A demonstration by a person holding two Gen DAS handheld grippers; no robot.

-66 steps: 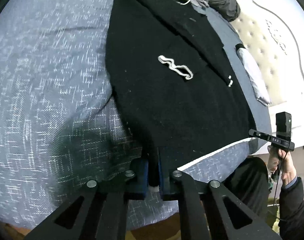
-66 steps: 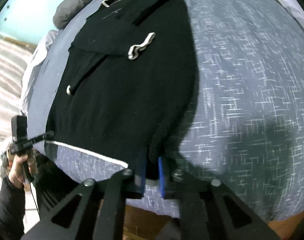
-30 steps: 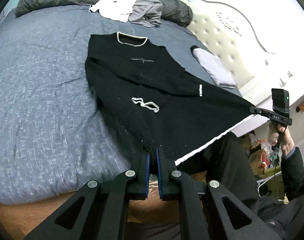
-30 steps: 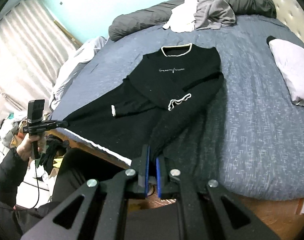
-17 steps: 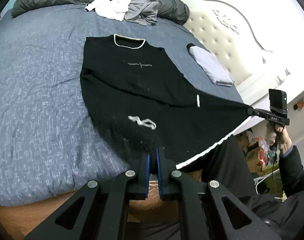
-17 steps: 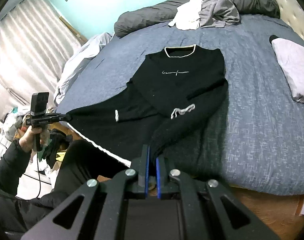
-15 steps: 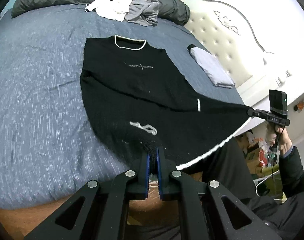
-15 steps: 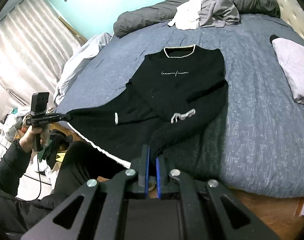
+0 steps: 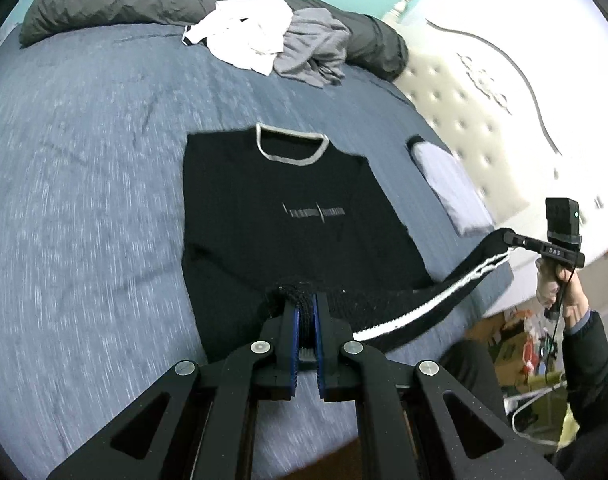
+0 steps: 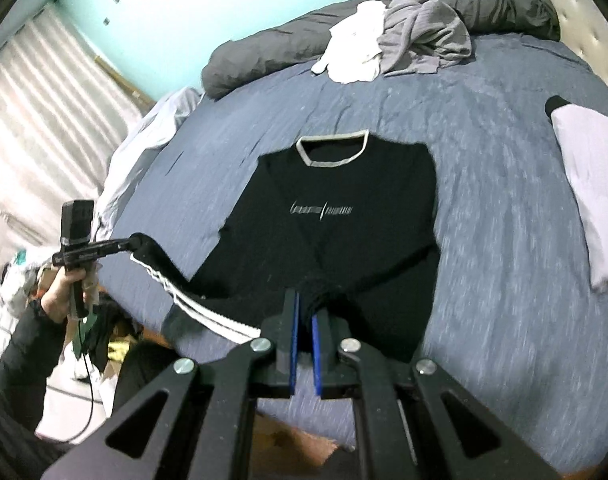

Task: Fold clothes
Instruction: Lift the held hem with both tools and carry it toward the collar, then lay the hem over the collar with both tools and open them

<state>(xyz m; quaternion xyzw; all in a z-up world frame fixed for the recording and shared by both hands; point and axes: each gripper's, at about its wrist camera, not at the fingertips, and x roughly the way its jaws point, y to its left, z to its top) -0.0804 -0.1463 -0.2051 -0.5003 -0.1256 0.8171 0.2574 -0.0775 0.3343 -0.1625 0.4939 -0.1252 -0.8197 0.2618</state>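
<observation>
The black sweater (image 9: 288,216) is lying chest-up on the blue bedspread (image 9: 84,200), its white-trimmed collar toward the far side of the bed and its lower part being carried up off the near edge. The left gripper (image 9: 305,320) is pinching one bottom corner of the sweater, its blue pads nearly together with knit bunched between them. The right gripper (image 10: 304,320) is clamping the other bottom corner in the same narrow way. Between the two corners the white-striped hem (image 9: 443,300) is sagging in a curve over the sweater's lower front. In the left wrist view the right gripper is showing to the right of the sweater, gripped by the person's hand (image 9: 551,284). Beyond the sweater's collar, a white garment (image 9: 248,36) and a grey garment (image 9: 311,52) are sitting heaped against a rolled dark duvet (image 9: 116,0). A pale folded piece (image 10: 591,184) is lying to the sweater's right, near the tufted headboard (image 9: 455,100). Both views are showing motion blur across the bedspread.
</observation>
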